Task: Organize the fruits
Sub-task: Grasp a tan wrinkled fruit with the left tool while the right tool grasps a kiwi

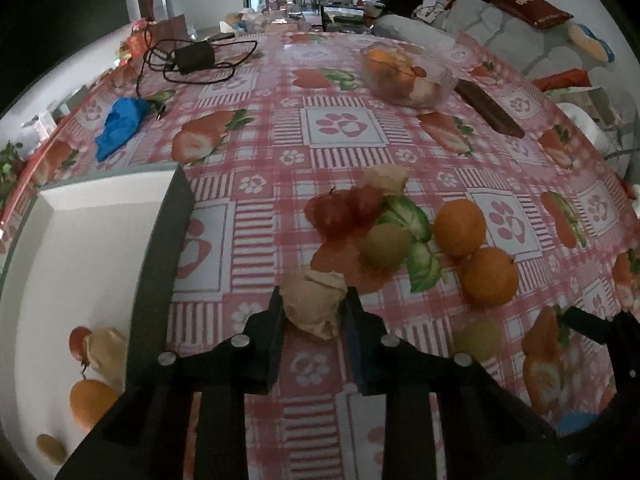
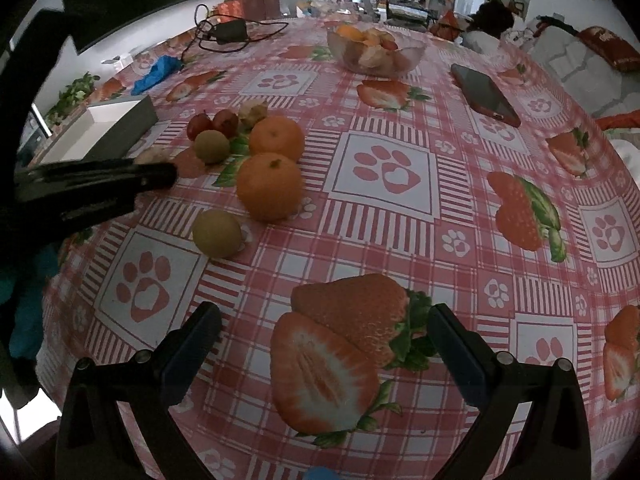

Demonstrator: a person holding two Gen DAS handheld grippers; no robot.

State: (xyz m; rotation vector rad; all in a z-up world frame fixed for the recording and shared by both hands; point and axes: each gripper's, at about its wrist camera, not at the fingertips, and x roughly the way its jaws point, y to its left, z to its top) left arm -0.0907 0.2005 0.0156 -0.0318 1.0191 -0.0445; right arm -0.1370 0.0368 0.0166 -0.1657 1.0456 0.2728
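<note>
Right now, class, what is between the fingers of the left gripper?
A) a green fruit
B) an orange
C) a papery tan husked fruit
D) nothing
C: the left gripper is closed on a tan husked fruit, while the oranges and the green fruit lie loose on the tablecloth.

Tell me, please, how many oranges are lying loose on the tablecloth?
2: near orange and far orange, touching, right of the green fruits. A third sits in the white box; the bowl may hide more.
</note>
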